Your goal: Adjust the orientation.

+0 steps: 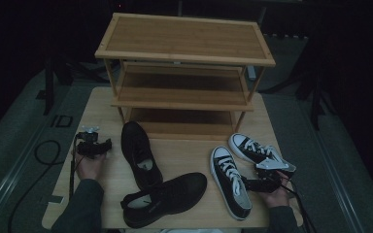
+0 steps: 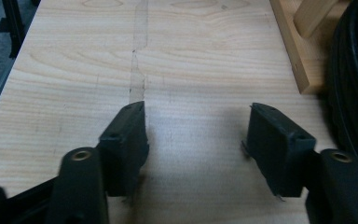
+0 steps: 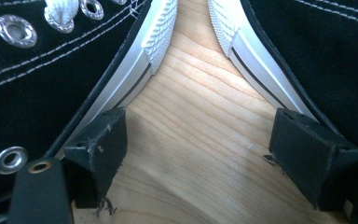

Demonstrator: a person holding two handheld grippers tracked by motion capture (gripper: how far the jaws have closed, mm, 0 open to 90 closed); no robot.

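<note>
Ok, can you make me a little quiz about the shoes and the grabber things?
1. How many shoes lie on the table?
2. True or false: the left gripper holds a shoe.
3. The right gripper sits between which shoes: A the plain black shoes, B the black-and-white sneakers?

Key:
1. Four: two plain black shoes and two sneakers, in front of the wooden rack.
2. False; its jaws stand open over bare wood.
3. B.
</note>
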